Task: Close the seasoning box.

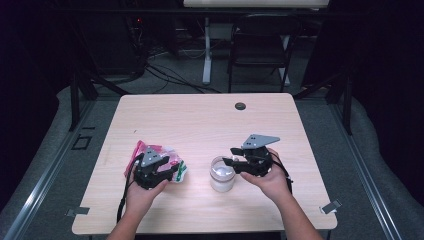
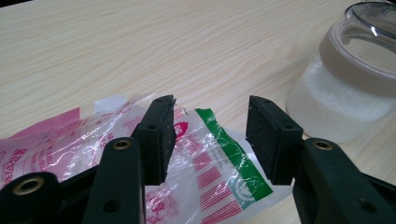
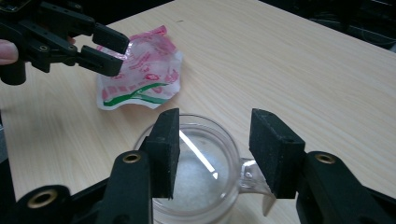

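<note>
A crinkled pink, white and green plastic bag (image 1: pixel 143 148) lies flat on the wooden table (image 1: pixel 200 117) at the front left. My left gripper (image 1: pixel 173 171) hovers over the bag's green-striped end (image 2: pixel 212 161), open; the bag lies below the pads, not pinched. A clear cup (image 1: pixel 221 176) with white powder at its bottom stands to the right. My right gripper (image 1: pixel 230 157) is open just above the cup's rim (image 3: pixel 205 172), its pads apart over the opening. The cup's handle (image 3: pixel 252 176) sticks out beneath the right jaw. The right gripper view also takes in the bag (image 3: pixel 144 79) and the left gripper (image 3: pixel 110 50).
A black round grommet (image 1: pixel 240 106) sits near the table's far edge. Beyond the table stand a folding chair (image 1: pixel 260 45) and a white desk leg (image 1: pixel 206 50). Metal clips (image 1: pixel 331 206) mark the front corners. Bare wood stretches across the far half.
</note>
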Demonstrator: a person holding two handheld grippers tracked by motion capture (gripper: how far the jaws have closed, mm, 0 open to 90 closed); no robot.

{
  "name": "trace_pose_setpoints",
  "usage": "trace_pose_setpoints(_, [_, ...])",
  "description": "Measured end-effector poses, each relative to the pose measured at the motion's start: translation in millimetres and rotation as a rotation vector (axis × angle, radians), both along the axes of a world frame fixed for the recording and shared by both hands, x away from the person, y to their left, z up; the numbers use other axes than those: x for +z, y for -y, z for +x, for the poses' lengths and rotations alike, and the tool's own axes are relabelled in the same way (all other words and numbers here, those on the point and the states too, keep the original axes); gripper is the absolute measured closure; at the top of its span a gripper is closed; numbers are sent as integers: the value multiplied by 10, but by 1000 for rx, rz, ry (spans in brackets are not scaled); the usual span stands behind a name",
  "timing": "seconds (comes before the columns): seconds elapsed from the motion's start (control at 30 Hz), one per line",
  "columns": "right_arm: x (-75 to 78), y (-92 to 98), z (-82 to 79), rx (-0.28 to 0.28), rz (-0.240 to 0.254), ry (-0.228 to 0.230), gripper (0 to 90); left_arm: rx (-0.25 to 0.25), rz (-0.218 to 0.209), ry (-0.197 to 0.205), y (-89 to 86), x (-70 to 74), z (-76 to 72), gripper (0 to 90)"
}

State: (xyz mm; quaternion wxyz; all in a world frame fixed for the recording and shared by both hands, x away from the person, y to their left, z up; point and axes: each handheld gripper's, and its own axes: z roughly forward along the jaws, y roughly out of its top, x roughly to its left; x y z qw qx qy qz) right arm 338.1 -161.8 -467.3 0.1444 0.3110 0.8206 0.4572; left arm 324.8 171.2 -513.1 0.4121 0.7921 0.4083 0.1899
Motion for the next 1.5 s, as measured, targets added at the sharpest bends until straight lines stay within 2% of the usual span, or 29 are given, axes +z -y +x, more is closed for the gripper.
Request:
trace_pose_setpoints(0.13, [31,147,13,-43,4,7,506,17,-9,-4,-45,10,42,505])
trace_pose_setpoints(0.27, [43,331,30,-111,19,10,504,30,-21,-2,-89,24,90,504])
trace_pose_setpoints(0.37, [37,470,46,-172,13,0,504,38,-33,-7,-110,25,121,502])
trace_pose_setpoints(0.57, [3,650,50,-246,24,-5,501,64,-22,-10,-150,-4,191,494])
trace_pose_setpoints(0.93, [-300,786,157,-349,15,-49,501,89,-26,-26,-207,-77,257,489])
trace_pose_setpoints(1.0, [-373,809,186,-378,15,-65,503,95,-15,-25,-217,-90,263,488])
trace_pose_setpoints(1.1, [-486,867,221,-418,20,-77,503,105,-22,-28,-231,-108,269,488])
trace_pose_setpoints(1.2, [-607,918,260,-460,-5,-102,506,106,-23,-31,-227,-112,264,486])
trace_pose_setpoints(1.33, [-697,975,296,-478,-4,-145,506,103,-21,-31,-214,-115,259,485])
trace_pose_setpoints(1.5, [-709,968,299,-473,-9,-141,502,107,-17,-28,-222,-116,267,484])
